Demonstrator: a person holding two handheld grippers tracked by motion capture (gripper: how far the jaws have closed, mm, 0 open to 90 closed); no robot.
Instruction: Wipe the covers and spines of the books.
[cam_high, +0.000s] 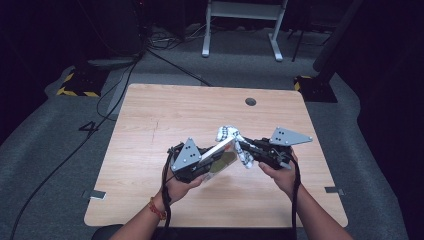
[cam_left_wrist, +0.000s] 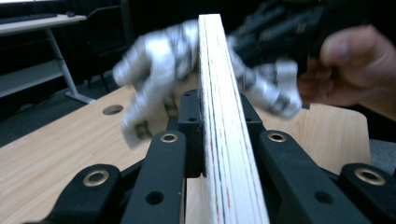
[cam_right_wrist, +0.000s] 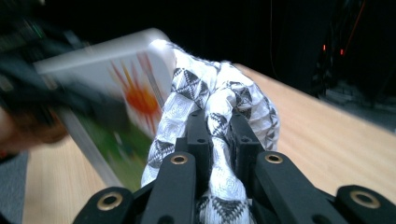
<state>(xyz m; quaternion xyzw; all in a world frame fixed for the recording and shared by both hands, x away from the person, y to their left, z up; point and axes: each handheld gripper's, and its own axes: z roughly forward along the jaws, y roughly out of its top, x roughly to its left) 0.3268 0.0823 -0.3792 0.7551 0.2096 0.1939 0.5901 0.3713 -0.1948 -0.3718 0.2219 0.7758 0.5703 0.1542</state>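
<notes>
High view: left hand-held gripper (cam_high: 207, 160) clamps a board book (cam_high: 222, 154) above the desk (cam_high: 150, 120); at its 3 o'clock, right hand-held gripper (cam_high: 247, 148) pinches patterned cloth (cam_high: 230, 134).

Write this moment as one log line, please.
left gripper: shut on board book | right gripper: shut on patterned cloth | cloth draped over book's edge | both above table

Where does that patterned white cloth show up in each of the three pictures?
High view: the cloth sits mid-table, draped over the top of the book.
Left gripper view: blurred, upper middle, on both sides of the book's edge.
Right gripper view: centre, pinched.
Shared landmark: the book, held by the left gripper.
</notes>
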